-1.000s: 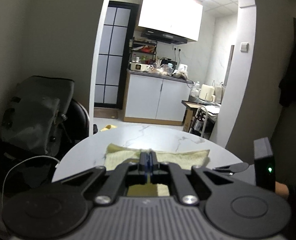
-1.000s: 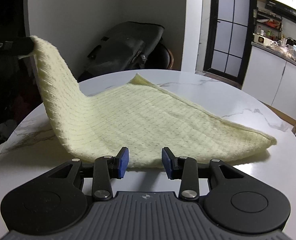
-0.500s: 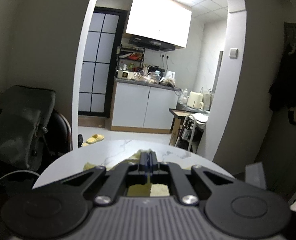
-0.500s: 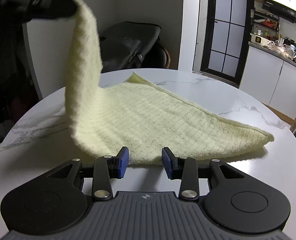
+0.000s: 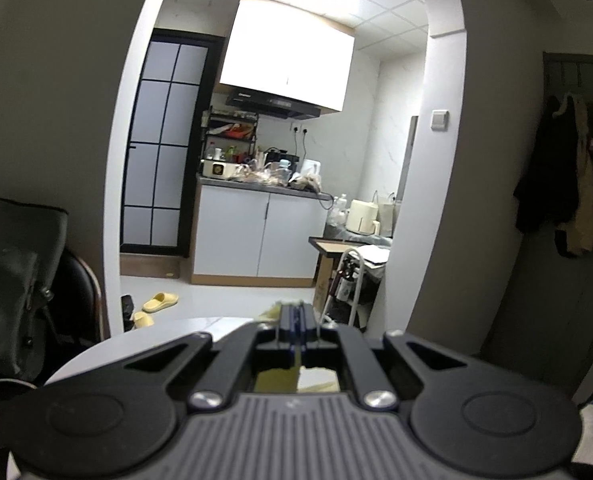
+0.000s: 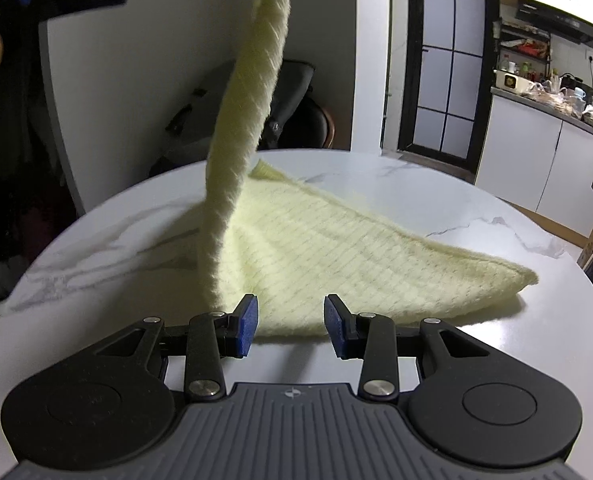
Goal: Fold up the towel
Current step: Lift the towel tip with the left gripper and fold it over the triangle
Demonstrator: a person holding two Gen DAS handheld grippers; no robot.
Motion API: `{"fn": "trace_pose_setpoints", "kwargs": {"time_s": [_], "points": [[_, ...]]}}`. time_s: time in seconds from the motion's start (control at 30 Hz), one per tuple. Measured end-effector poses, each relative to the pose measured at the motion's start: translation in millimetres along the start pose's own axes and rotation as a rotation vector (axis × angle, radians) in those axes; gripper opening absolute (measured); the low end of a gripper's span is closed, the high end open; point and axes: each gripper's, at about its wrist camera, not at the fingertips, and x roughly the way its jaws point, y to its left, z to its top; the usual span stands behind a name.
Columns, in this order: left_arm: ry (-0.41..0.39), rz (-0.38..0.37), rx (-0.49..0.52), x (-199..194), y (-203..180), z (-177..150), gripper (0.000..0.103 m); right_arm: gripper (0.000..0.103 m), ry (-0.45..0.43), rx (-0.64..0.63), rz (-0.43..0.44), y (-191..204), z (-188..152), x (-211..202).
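Pale yellow towel (image 6: 336, 256) has risen higher over the marble table (image 6: 436, 200) with its corner clamped in my left claw (image 5: 296, 316), while my right claw (image 6: 290, 322) waits apart at the near edge, so the fold-over can begin.

No text, label, brand or number could be read in either view. The only mark was a small pale emblem (image 6: 294, 392) moulded into the grey ribbed plastic body of the right gripper, and a like one (image 5: 293, 403) on the grey ribbed body of the left gripper; both were symbols, not letters. Packaging on the cluttered kitchen counter (image 6: 552, 92) was too small and blurred to read.
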Motion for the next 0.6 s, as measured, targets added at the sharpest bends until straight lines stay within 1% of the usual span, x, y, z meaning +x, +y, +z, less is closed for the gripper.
{"fn": "trace_pose_setpoints", "kwargs": {"time_s": [0.07,0.17,0.43,0.6], "points": [[-0.003,-0.008,0.005,5,-3,2,0.002,0.041,0.011,0.009,-0.016,-4,0,3],[-0.006,-0.017,0.013,13,-8,4,0.002,0.041,0.036,0.012,-0.018,-6,-1,7],[0.004,-0.066,0.040,34,-22,4,0.002,0.041,0.045,0.016,-0.003,-9,-3,7],[0.019,-0.085,0.069,50,-33,3,0.002,0.041,0.048,0.031,-0.013,-12,-4,5]]}}
